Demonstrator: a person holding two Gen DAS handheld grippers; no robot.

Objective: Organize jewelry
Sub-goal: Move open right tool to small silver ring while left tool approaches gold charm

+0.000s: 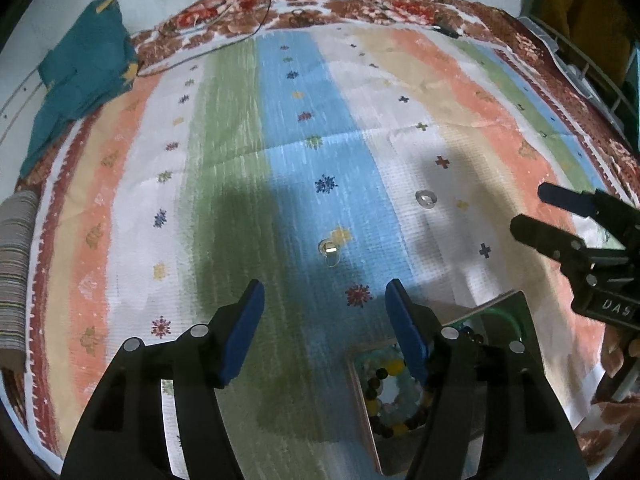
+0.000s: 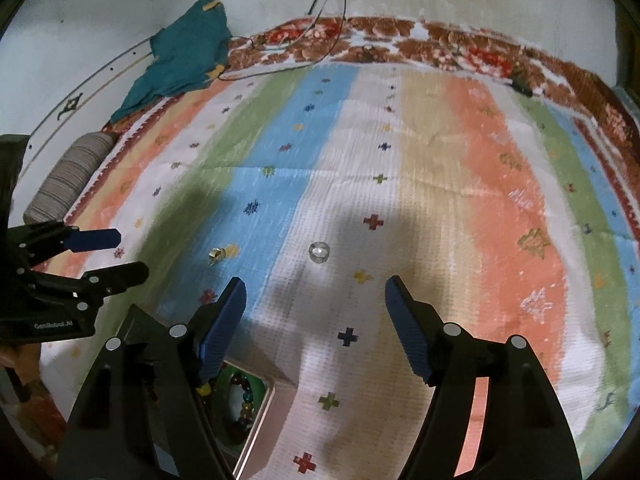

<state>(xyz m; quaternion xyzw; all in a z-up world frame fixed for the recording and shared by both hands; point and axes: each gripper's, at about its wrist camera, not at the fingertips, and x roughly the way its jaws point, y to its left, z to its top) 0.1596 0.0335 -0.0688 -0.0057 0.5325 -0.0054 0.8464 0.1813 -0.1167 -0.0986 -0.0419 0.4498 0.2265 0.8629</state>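
- Both claws hung spread over the striped cloth (image 1: 224, 152) with nothing between their fingers: the left claw (image 1: 324, 300) above the blue stripe, the right claw (image 2: 316, 296) above the white one.
- A small metal ring (image 1: 329, 247) lay just ahead of the left claw on the blue stripe; a clear ring (image 2: 319, 252) lay ahead of the right claw, the two rings apart from each other.
- Open cloth stretched far beyond both rings to the brown floral border (image 1: 360, 4).
- At the near edge sat a box of beaded bracelets (image 1: 384, 392), half hidden behind the claws' fingers and cut off by the frame; its lid stood up behind it.
- Cables (image 2: 332, 8) trailed over the far border, a teal cloth (image 1: 80, 76) bunched at the far left corner, a striped roll (image 2: 68, 176) beside it.
- Whether the surface under the cloth was a bed or the floor, I could not tell.
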